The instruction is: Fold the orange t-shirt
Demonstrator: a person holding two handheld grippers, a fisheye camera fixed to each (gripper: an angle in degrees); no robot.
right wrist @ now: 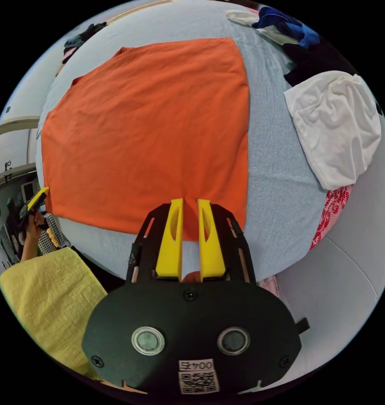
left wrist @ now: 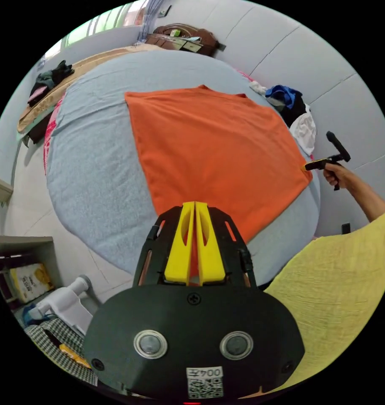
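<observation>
The orange t-shirt (left wrist: 209, 143) (right wrist: 146, 130) lies spread flat on a light blue bed sheet (left wrist: 95, 160) (right wrist: 281, 190). My left gripper (left wrist: 194, 206) is at the shirt's near edge, its yellow jaws pressed together with a sliver of orange cloth between them. It also shows as the left gripper (right wrist: 38, 198), held by a hand at the shirt's left corner. My right gripper (right wrist: 190, 202) is over the near hem by the other corner, its jaws a narrow gap apart with orange cloth in the gap. From the other side the right gripper (left wrist: 313, 165) touches that corner.
A pile of clothes (left wrist: 294, 114), with a white garment (right wrist: 336, 126) and blue and black pieces, sits on the bed beside the shirt. Dark clothes (left wrist: 53, 78) lie at the far corner. The person's yellow top (left wrist: 344, 274) (right wrist: 44, 291) is close. A shelf (left wrist: 28, 282) stands by the floor.
</observation>
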